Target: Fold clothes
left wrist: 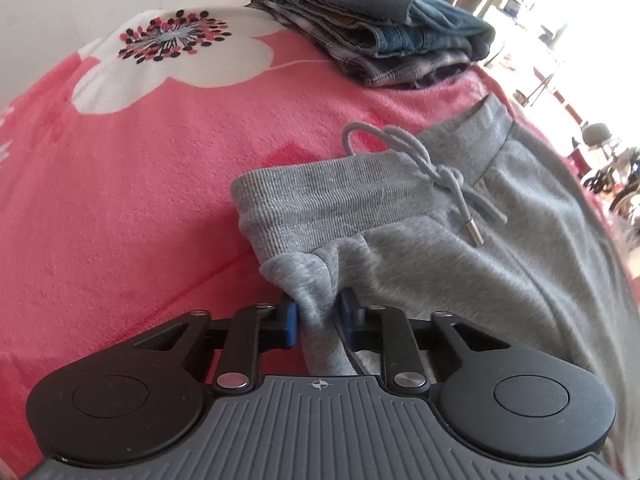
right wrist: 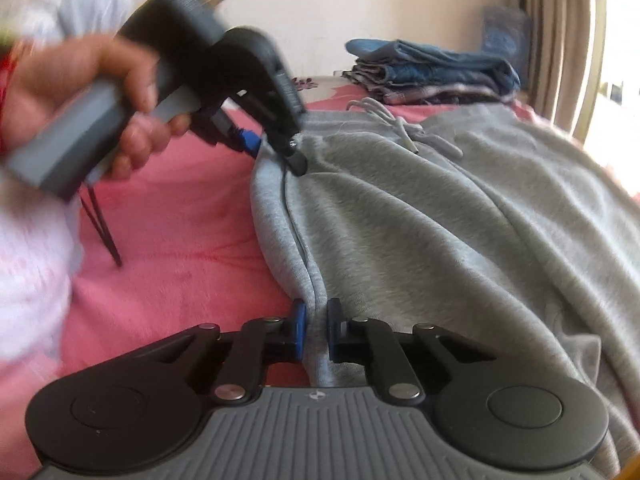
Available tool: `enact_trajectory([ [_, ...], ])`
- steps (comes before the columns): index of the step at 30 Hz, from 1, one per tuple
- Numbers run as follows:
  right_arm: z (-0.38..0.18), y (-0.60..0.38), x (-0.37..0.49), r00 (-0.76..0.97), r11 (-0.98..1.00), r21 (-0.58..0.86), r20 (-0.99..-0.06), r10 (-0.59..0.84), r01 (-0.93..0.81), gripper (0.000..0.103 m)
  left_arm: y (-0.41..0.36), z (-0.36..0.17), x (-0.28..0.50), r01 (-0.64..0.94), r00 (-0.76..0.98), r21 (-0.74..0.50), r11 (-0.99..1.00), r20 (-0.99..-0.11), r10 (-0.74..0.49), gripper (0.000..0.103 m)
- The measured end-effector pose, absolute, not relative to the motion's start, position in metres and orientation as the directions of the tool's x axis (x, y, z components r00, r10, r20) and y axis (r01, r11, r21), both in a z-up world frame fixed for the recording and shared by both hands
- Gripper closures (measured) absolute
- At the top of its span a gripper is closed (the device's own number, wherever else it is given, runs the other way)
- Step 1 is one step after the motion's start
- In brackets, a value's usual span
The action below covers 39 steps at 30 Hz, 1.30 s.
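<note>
Both tools (left wrist: 318, 320) (right wrist: 316, 330) pinch grey sweatpants (left wrist: 460, 260) edge.

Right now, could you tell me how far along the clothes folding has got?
Done: a stack of folded clothes sits at the far end of the pink blanket. In hand: the grey sweatpants, with the left gripper shut on the edge near the waistband and the right gripper shut on the same side edge further down. Left: the sweatpants lie mostly spread out, so their folds and stacking remain.
</note>
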State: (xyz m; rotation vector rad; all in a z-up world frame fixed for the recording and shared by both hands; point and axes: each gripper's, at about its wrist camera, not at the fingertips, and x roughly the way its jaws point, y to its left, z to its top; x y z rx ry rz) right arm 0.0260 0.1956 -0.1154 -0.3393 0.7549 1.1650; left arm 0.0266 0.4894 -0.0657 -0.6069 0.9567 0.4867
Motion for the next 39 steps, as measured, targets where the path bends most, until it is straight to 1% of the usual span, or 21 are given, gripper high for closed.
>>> enact_trajectory([
  [2,-0.109,0.189,0.038,0.141,0.381,0.221,-0.676,0.723,-0.898,0.094,0.494,-0.064,0.024,-0.634,0.508,-0.299,0.713,-0.856,0.092,0.093],
  [4,-0.102,0.181,0.050,0.074,0.371,0.330,-0.651,0.755,-0.868,0.094,0.498,-0.060,0.023,-0.635,0.522,-0.329,0.699,-0.850,0.074,0.095],
  [8,-0.093,0.166,0.081,-0.091,0.326,0.610,-0.552,0.829,-0.722,0.093,0.504,-0.043,0.021,-0.637,0.544,-0.369,0.677,-0.837,0.055,0.097],
  [11,-0.097,0.169,0.098,-0.228,0.274,0.778,-0.467,0.854,-0.565,0.093,0.505,-0.033,0.024,-0.634,0.536,-0.348,0.691,-0.841,0.068,0.097],
  [14,-0.114,0.183,0.104,-0.327,0.278,0.851,-0.444,0.834,-0.446,0.093,0.505,-0.031,0.029,-0.636,0.504,-0.297,0.712,-0.859,0.091,0.097],
  [16,-0.131,0.193,0.103,-0.375,0.305,0.869,-0.452,0.809,-0.389,0.093,0.504,-0.039,0.030,-0.642,0.481,-0.273,0.717,-0.871,0.099,0.097],
  [21,-0.168,0.203,0.099,-0.415,0.377,0.881,-0.469,0.780,-0.287,0.093,0.506,-0.054,0.028,-0.649,0.448,-0.231,0.725,-0.886,0.119,0.097],
  [23,-0.167,0.202,0.098,-0.405,0.373,0.880,-0.469,0.785,-0.295,0.093,0.506,-0.055,0.028,-0.645,0.451,-0.225,0.730,-0.884,0.126,0.096],
  [25,-0.164,0.204,0.094,-0.385,0.384,0.863,-0.493,0.780,-0.327,0.092,0.504,-0.057,0.029,-0.636,0.451,-0.212,0.742,-0.882,0.135,0.096],
  [27,-0.158,0.207,0.087,-0.362,0.391,0.840,-0.522,0.772,-0.377,0.090,0.501,-0.061,0.030,-0.617,0.443,-0.179,0.766,-0.884,0.151,0.093],
  [28,-0.152,0.209,0.085,-0.351,0.388,0.828,-0.532,0.771,-0.404,0.087,0.500,-0.063,0.032,-0.605,0.438,-0.158,0.780,-0.885,0.160,0.090],
  [29,-0.146,0.209,0.084,-0.340,0.383,0.815,-0.542,0.768,-0.434,0.080,0.498,-0.065,0.033,-0.591,0.433,-0.137,0.795,-0.886,0.169,0.087],
  [30,-0.137,0.207,0.082,-0.331,0.376,0.798,-0.555,0.764,-0.470,0.077,0.496,-0.065,0.034,-0.573,0.428,-0.115,0.811,-0.886,0.176,0.086],
  [31,-0.129,0.206,0.081,-0.321,0.369,0.780,-0.567,0.759,-0.506,0.071,0.495,-0.064,0.035,-0.560,0.425,-0.102,0.822,-0.887,0.180,0.083],
  [32,-0.120,0.203,0.081,-0.312,0.360,0.761,-0.578,0.754,-0.540,0.067,0.495,-0.061,0.035,-0.554,0.422,-0.095,0.827,-0.889,0.180,0.078],
  [33,-0.109,0.196,0.084,-0.303,0.349,0.742,-0.586,0.751,-0.572,0.066,0.495,-0.058,0.034,-0.556,0.417,-0.087,0.826,-0.889,0.187,0.073],
  [34,-0.097,0.186,0.089,-0.292,0.340,0.726,-0.592,0.752,-0.597,0.064,0.495,-0.055,0.033,-0.567,0.411,-0.071,0.821,-0.888,0.208,0.061],
  [35,-0.085,0.174,0.096,-0.282,0.334,0.713,-0.596,0.752,-0.616,0.062,0.494,-0.051,0.032,-0.580,0.406,-0.047,0.813,-0.882,0.238,0.053],
  [36,-0.072,0.159,0.105,-0.270,0.330,0.698,-0.601,0.752,-0.635,0.062,0.493,-0.046,0.030,-0.586,0.409,-0.033,0.809,-0.874,0.261,0.051],
  [39,-0.041,0.107,0.132,-0.213,0.369,0.641,-0.646,0.733,-0.673,0.061,0.488,-0.031,0.024,-0.589,0.452,-0.024,0.808,-0.838,0.305,0.050],
])
